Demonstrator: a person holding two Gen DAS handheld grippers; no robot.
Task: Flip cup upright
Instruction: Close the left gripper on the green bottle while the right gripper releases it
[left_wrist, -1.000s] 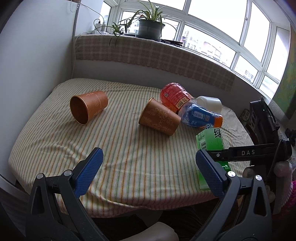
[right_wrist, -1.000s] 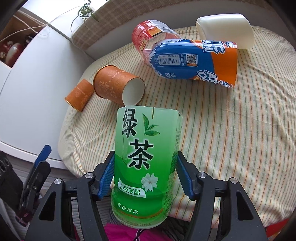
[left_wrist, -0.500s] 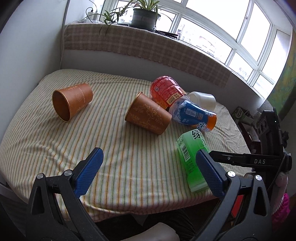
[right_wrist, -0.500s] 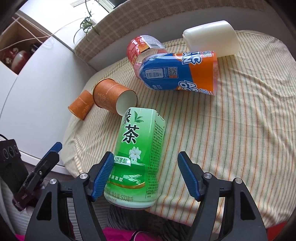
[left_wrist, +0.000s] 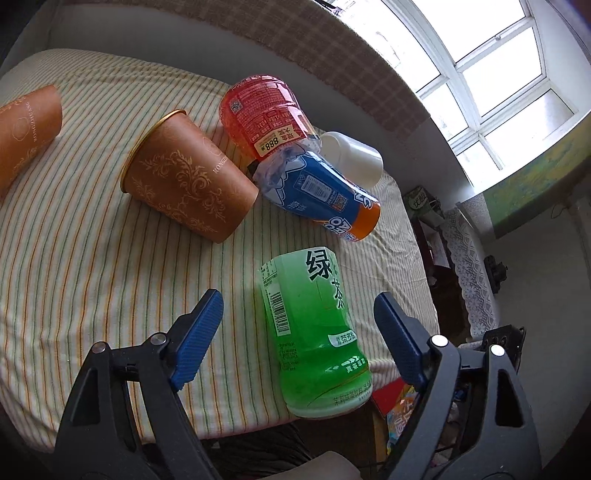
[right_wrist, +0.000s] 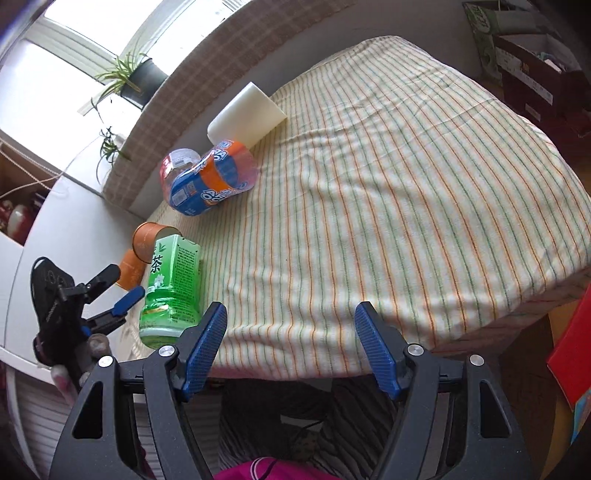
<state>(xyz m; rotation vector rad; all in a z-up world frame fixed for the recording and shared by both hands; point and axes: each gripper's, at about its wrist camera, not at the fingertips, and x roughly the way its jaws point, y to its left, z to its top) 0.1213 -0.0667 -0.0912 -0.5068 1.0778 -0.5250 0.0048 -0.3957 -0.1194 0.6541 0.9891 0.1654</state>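
Observation:
A green tea cup (left_wrist: 314, 325) stands on the striped tablecloth (left_wrist: 92, 266) near the front edge, between the open jaws of my left gripper (left_wrist: 295, 332), which does not touch it. It also shows in the right wrist view (right_wrist: 171, 288). My right gripper (right_wrist: 290, 343) is open and empty, off to the cup's right over the table's front edge. Two brown paper cups lie on their sides (left_wrist: 184, 181) (left_wrist: 26, 129). A blue-orange cup (left_wrist: 325, 195), a red cup (left_wrist: 266, 110) and a white cup (left_wrist: 351, 155) lie tipped behind.
A checked window ledge (left_wrist: 332, 55) with potted plants (right_wrist: 140, 74) runs behind the table. Boxes and clutter (right_wrist: 535, 55) stand beyond the table's right side. A red item (right_wrist: 572, 350) sits low at the right.
My right gripper opened, let go of the green tea cup and drew away to the right. My left gripper moved right and closer, so the cup now sits between its jaws.

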